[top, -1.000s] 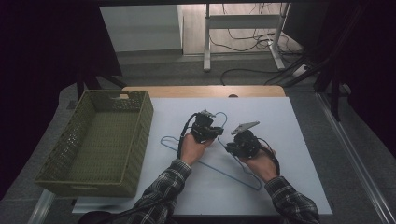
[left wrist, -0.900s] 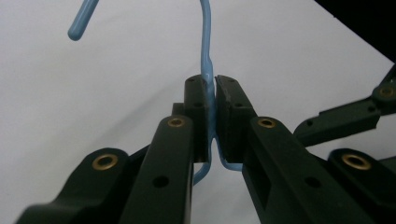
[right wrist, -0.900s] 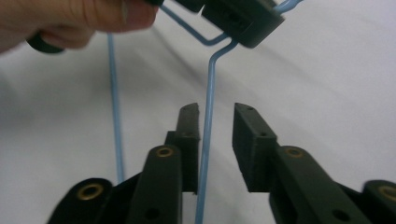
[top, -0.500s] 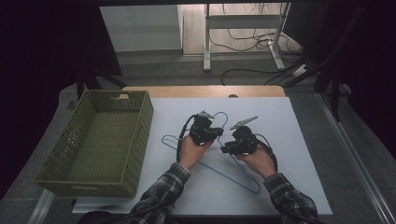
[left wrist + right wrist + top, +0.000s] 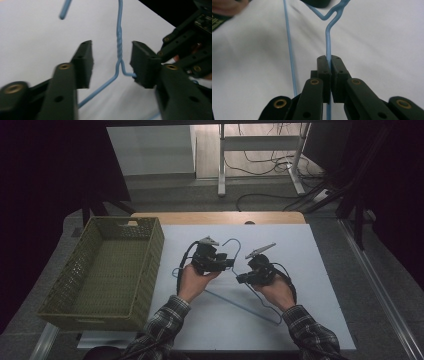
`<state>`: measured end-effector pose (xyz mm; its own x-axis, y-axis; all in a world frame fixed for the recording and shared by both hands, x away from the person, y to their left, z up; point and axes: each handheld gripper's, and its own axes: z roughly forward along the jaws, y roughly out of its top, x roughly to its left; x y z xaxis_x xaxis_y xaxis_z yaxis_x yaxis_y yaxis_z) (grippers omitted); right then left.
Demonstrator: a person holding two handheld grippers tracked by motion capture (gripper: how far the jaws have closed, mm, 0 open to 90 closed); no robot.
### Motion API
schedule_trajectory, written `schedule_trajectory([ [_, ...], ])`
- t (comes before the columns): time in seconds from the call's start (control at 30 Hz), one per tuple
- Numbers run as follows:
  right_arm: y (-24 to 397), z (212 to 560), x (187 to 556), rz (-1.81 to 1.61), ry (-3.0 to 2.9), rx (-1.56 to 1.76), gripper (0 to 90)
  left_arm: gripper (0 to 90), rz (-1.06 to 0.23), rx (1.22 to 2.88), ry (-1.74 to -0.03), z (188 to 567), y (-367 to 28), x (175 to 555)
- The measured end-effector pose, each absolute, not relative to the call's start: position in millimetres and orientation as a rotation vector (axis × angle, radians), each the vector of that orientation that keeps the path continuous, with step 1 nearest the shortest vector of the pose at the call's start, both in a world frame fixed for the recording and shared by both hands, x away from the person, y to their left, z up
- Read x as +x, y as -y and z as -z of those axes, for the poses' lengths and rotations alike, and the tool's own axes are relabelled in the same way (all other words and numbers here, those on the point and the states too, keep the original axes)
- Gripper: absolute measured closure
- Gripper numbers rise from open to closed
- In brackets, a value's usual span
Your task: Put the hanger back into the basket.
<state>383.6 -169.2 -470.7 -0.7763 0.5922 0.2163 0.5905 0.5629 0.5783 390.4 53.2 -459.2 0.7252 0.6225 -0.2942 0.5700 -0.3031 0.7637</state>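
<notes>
A thin blue wire hanger (image 5: 250,306) lies on the white table top (image 5: 320,270), its hook (image 5: 231,241) pointing away from me. My left gripper (image 5: 229,263) is open, and in the left gripper view the hanger's twisted neck (image 5: 119,47) stands between the jaws of the left gripper (image 5: 111,63) without touching either. My right gripper (image 5: 240,279) faces it from the right. Its own view shows the right gripper (image 5: 330,62) shut on the hanger's sloping wire (image 5: 328,42) just below the neck. The two grippers are close together.
An empty olive woven basket (image 5: 154,255) stands on the left side of the table. A wooden strip (image 5: 220,217) runs along the far edge. Beyond the table are a white stand's legs (image 5: 221,165) and cables (image 5: 260,160) on the floor.
My right gripper has shifted a little to the left, closer to the left gripper and the hanger's neck. The left gripper has stayed about where it was.
</notes>
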Motion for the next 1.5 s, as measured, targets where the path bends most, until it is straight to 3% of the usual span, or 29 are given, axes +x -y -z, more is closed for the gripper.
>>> schedule_trajectory([
  [0.13, 170, 464, 380, -1.048, -2.772, 1.001, 87.6, 39.4, -0.094, 2.015, -0.877, 445, -72, 379],
  [0.4, 177, 445, 371, -1.115, -2.757, 0.938, 87.6, 26.6, -0.079, 2.069, -0.83, 425, -97, 355],
  [0.83, 195, 422, 350, -1.138, -2.794, 0.803, 87.5, 15.8, -0.004, 2.195, -0.706, 411, -122, 325],
  [1.2, 192, 415, 324, -1.156, -2.858, 0.644, 87.5, 20.2, 0.061, 2.308, -0.526, 404, -137, 309],
  [1.5, 175, 411, 306, -1.156, -2.916, 0.492, 87.5, 37.2, 0.135, 2.329, -0.435, 408, -139, 306],
])
